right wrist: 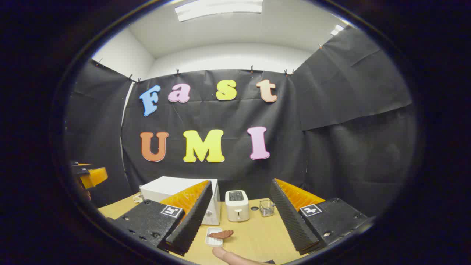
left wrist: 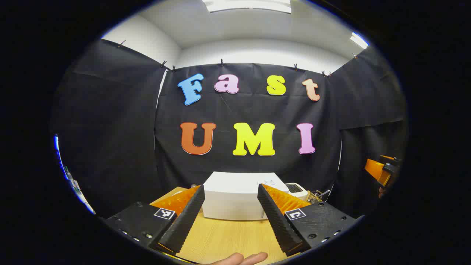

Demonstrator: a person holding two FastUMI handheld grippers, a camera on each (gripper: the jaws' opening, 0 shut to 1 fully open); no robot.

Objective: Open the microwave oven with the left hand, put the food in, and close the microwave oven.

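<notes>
- The left gripper [left wrist: 230,213] hangs above a wooden table [left wrist: 228,239] with its fingers spread wide and nothing between them; it faces a white microwave oven [left wrist: 235,197] that sits at the back of the table against the black cloth wall.
- Seen in the left gripper view, the microwave oven shows its plain white top and side; from this angle it cannot be told whether the door is closed.
- A fingertip [left wrist: 243,258] of the person holding the tool shows at the bottom edge of the left gripper view.
- The right gripper [right wrist: 239,217] is likewise held wide apart and empty, above the near part of the table [right wrist: 265,235].
- Between the right gripper's fingers, low in the right gripper view, a small white tray [right wrist: 213,237] lies on the table with a brown piece of food [right wrist: 221,234] resting across it.
- The tray is on the table in front of the microwave oven [right wrist: 173,189], apart from it.
- A white toaster [right wrist: 237,205] stands just right of the microwave oven, and a small wire basket [right wrist: 266,208] stands to the toaster's right.
- At the left edge of the right gripper view the other gripper shows, well apart from the food.
- A fingertip [right wrist: 226,254] shows at the bottom of the right gripper view, near the tray.
</notes>
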